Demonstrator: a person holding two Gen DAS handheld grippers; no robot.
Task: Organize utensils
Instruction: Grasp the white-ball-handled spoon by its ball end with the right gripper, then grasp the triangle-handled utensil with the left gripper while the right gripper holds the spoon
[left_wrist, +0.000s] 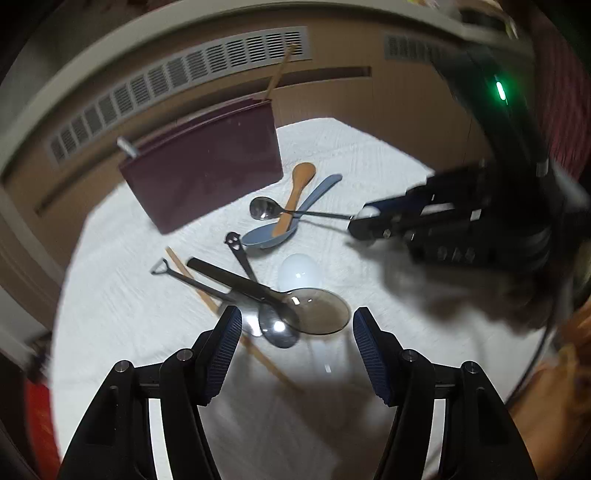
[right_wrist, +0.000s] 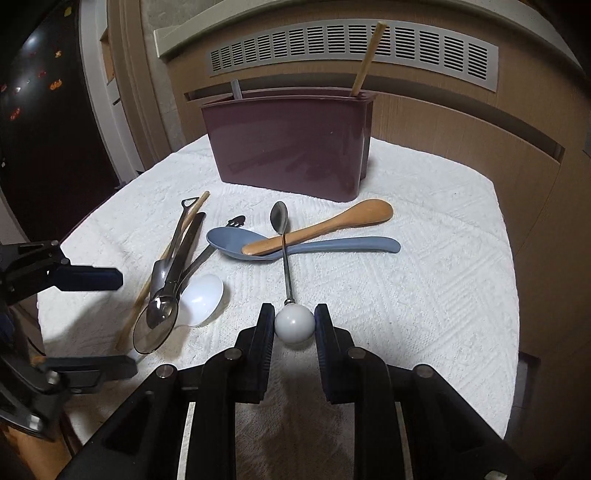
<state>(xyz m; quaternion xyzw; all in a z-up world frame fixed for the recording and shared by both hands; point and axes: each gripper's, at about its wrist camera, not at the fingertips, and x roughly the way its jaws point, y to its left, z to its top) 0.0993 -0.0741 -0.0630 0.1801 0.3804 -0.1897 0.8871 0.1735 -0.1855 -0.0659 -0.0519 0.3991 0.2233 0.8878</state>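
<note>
Right wrist view: right tongs (right_wrist: 294, 325) clamped on ball-handled spoon (right_wrist: 284, 251) — lift straight, clearing wooden spoon (right_wrist: 325, 225) before the holder (right_wrist: 288, 147); left tongs (left_wrist: 297, 350) released.

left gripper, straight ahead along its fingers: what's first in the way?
Probably the smoky clear spoon in the utensil pile, with the dark metal spoon beside it. The open left gripper points down at them. Depth is unclear, so contact order is a guess.
</note>
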